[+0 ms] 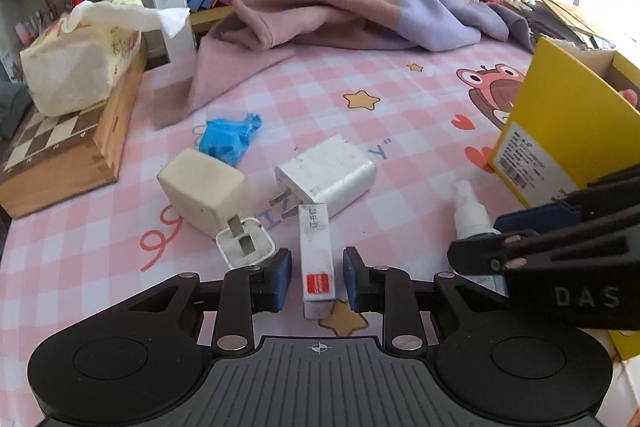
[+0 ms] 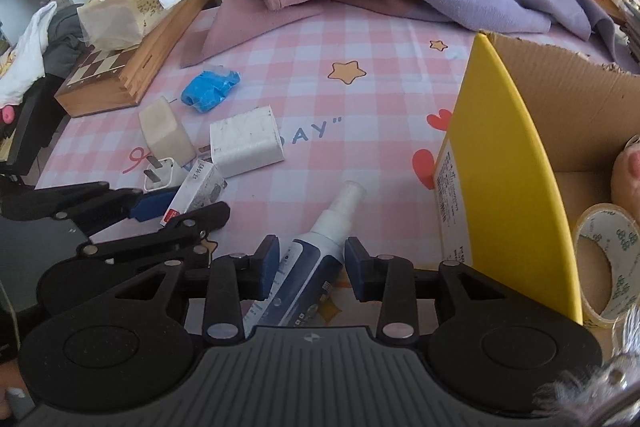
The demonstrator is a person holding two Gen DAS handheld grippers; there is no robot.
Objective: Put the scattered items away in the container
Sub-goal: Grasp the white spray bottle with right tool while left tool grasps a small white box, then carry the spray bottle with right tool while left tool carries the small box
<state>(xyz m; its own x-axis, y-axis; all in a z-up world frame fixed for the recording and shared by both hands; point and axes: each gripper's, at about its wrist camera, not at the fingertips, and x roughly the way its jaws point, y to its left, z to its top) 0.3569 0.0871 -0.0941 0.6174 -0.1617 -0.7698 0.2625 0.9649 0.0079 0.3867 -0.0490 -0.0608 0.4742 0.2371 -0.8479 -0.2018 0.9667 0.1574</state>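
Everything sits around the cardboard box [image 2: 516,163], which stands at the right of the table [image 2: 380,39]. In it, a tape roll [image 2: 612,263]. Just left of the box lies the spray bottle [image 2: 316,259], nozzle pointing away. Further left of the box, a slim carton [image 1: 316,259], with the square charger [image 1: 332,175] behind it. Left again: a small plug [image 1: 246,247], a bigger adapter [image 1: 204,195], a crumpled bag [image 1: 230,137] beyond. Far left of the box, a tissue pack [image 1: 76,67] rests on a chessboard case [image 1: 64,155].

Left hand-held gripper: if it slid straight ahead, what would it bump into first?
The left hand-held gripper already straddles the small white box; pushed on, its open jaws would likely reach the white charger next.
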